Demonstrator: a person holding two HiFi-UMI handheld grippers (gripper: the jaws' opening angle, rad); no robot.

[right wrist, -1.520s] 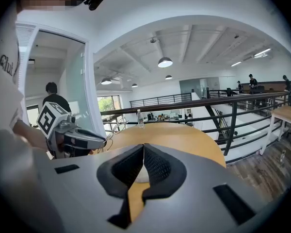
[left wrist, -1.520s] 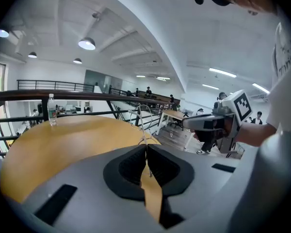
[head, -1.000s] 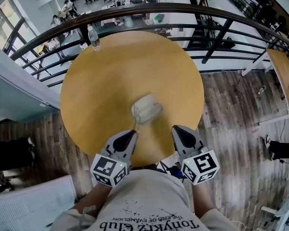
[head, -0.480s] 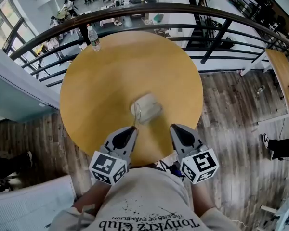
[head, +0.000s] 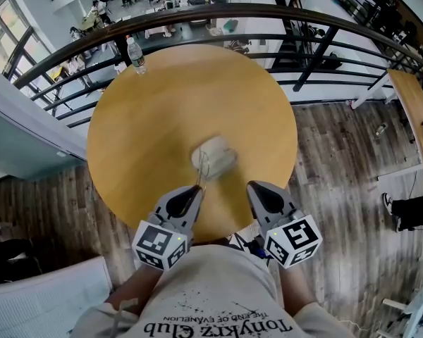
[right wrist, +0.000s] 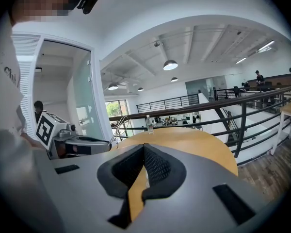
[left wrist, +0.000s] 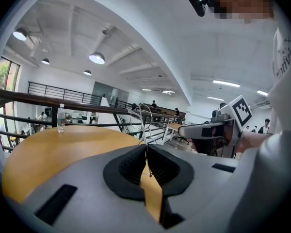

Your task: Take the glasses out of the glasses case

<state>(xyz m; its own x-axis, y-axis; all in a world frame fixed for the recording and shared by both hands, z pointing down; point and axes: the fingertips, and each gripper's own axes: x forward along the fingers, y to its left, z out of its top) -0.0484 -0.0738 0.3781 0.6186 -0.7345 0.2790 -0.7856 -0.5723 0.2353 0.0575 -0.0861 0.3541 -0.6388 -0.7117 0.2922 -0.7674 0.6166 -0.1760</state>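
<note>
I am looking down on a round yellow-wood table (head: 141, 125); the pale glasses case (head: 217, 153) is lying near its middle, a little toward my side. My left gripper (head: 195, 191) is pinching a thin arm of the wire-framed glasses (head: 201, 169), jaws pressed together on the metal; the frame is standing up from the jaws, just at the case's near-left edge, and I cannot tell whether it is touching the case. My right gripper (head: 252, 187) is hovering over the table's near edge with its jaws together and nothing between them, apart from the case. A water bottle (head: 135, 56) is standing upright at the far rim, beside a dark metal railing (head: 268, 10) that is curving round the table; beyond it a lower floor with people at desks is showing; grey wood planks (head: 338, 160) are running under the table; round pendant lamps (left wrist: 97, 58) are hanging from a white ceiling.
</note>
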